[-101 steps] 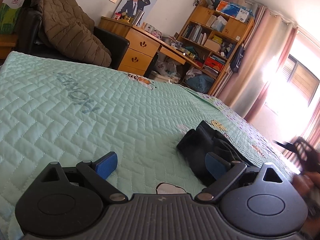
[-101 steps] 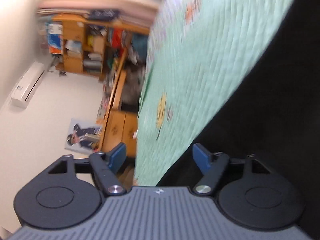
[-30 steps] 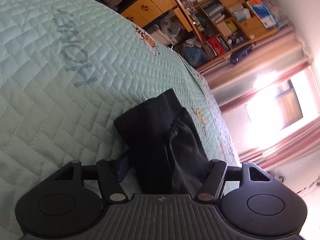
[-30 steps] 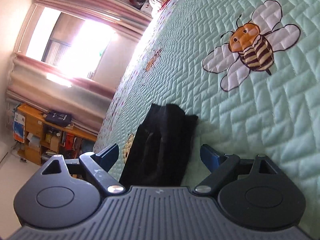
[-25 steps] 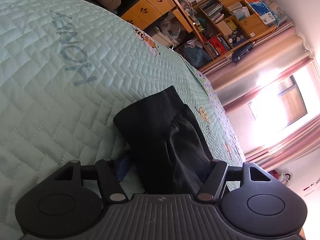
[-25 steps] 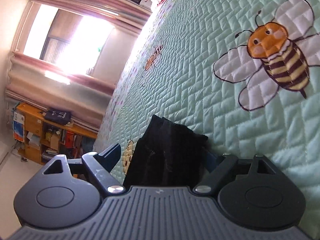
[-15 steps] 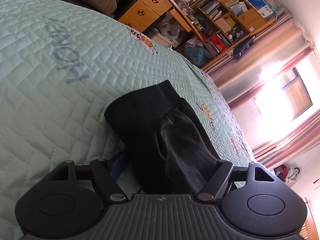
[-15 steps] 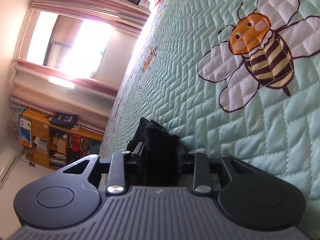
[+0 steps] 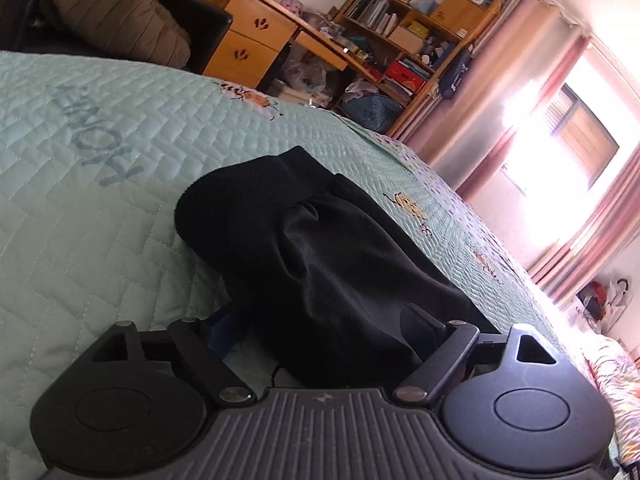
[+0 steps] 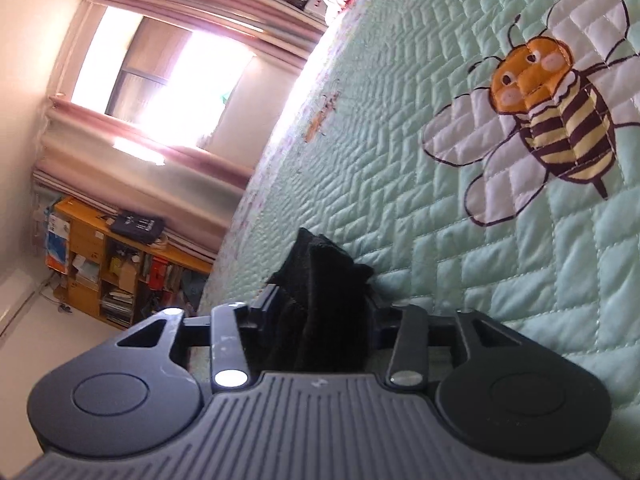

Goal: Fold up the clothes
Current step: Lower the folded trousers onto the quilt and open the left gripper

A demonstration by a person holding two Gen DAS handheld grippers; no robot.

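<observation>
The folded black garment (image 9: pixel 320 248) lies on the green quilted bed (image 9: pixel 100 240), long axis running from lower right of the left view up toward its centre, ribbed band farthest. Left tongs (image 9: pixel 324 328) straddle it, jaws just widened, pads clear. Right tongs (image 10: pixel 320 312) pinch its end, grip just loosened. Blue stitched quilt lettering (image 9: pixel 96 136) reads "HONEY".
</observation>
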